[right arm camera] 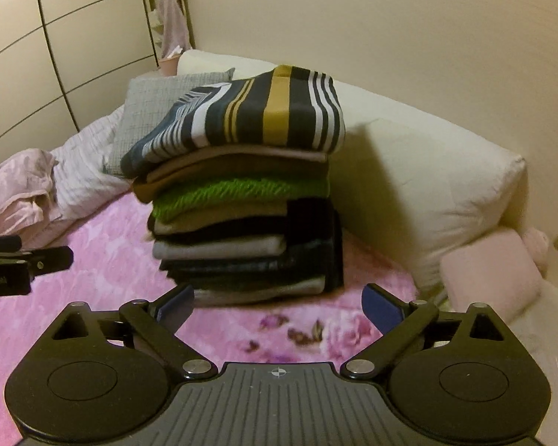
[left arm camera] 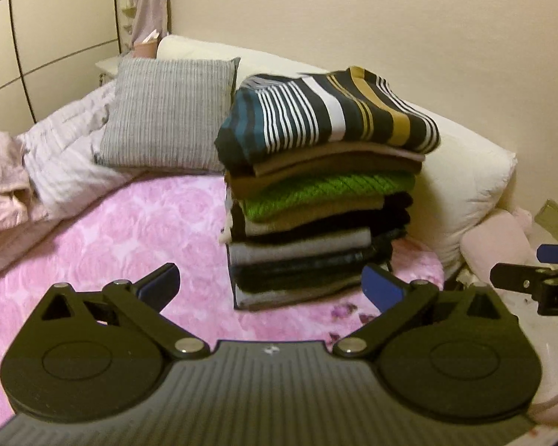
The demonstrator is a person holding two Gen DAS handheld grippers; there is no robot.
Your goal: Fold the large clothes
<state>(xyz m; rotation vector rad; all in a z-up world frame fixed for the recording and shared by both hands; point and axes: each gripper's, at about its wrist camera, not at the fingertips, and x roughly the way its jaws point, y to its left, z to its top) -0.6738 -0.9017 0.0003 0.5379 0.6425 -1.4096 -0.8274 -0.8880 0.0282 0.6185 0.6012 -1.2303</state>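
Two grippers show, both with jaws spread wide and nothing between them. My left gripper (left arm camera: pixel 271 286) and right gripper (right arm camera: pixel 277 306) sit low in front of the stack (left arm camera: pixel 316 200), which stands on the bed (left arm camera: pixel 130 230) ahead of the jaws, apart from them. From the left wrist I catch only the tip of the right gripper at the right edge; from the right wrist only the tip of the left one at the left edge, and a bit of a hand, cut off. The lower layers of the stack are dark and I cannot tell them apart. The striped top (right arm camera: pixel 256 111) lies flat on the stack, its long side running across my view, stripes running front to back. Behind, a grey cushion (left arm camera: pixel 163 115) leans, partly hidden by the stack, and a white pillow (right arm camera: pixel 446 193) lies to the right
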